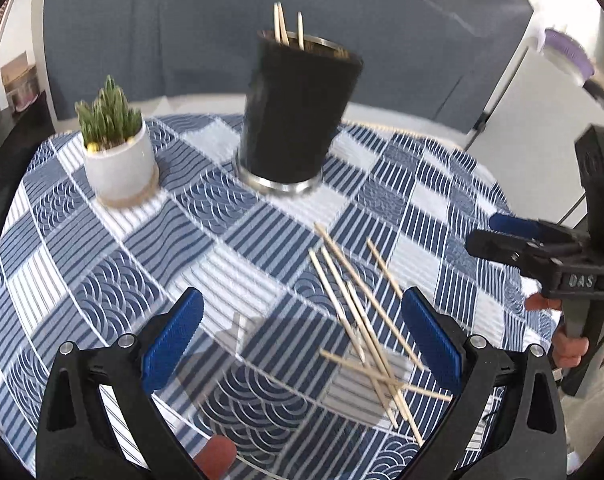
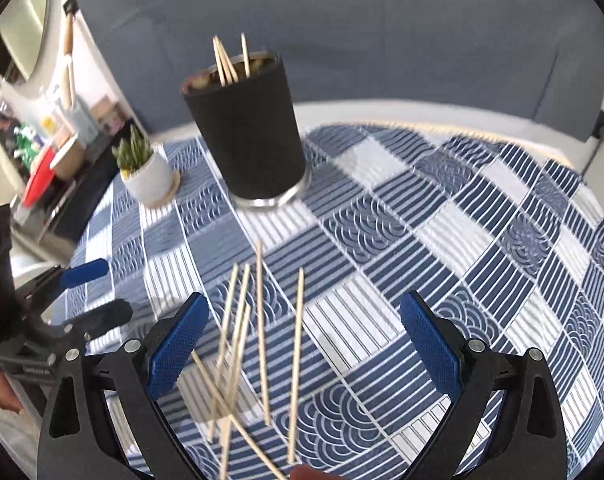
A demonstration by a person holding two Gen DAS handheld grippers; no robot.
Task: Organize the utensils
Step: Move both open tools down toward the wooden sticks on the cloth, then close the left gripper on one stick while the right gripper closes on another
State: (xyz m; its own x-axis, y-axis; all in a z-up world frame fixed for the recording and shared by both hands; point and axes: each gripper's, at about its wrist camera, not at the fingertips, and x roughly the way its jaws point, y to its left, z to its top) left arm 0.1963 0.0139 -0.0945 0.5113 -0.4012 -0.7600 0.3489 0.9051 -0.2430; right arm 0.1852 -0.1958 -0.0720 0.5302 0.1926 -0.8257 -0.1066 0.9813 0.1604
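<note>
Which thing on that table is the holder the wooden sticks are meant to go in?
On the blue-and-white patterned tablecloth, look toward the far side, right of the small potted plant. The black cup stands there, tall and dark with a metal base, and a few sticks already poke out of its top.

A round table in a bright room, backed by a blue-grey sofa.

The table (image 2: pixel 481 216) wore a blue-and-white patchwork cloth. The sofa (image 1: pixel 262 0) filled the far side. A dark cluttered shelf (image 2: pixel 58 184) stood at the left, and white cabinets (image 1: pixel 541 112) at the right.
</note>
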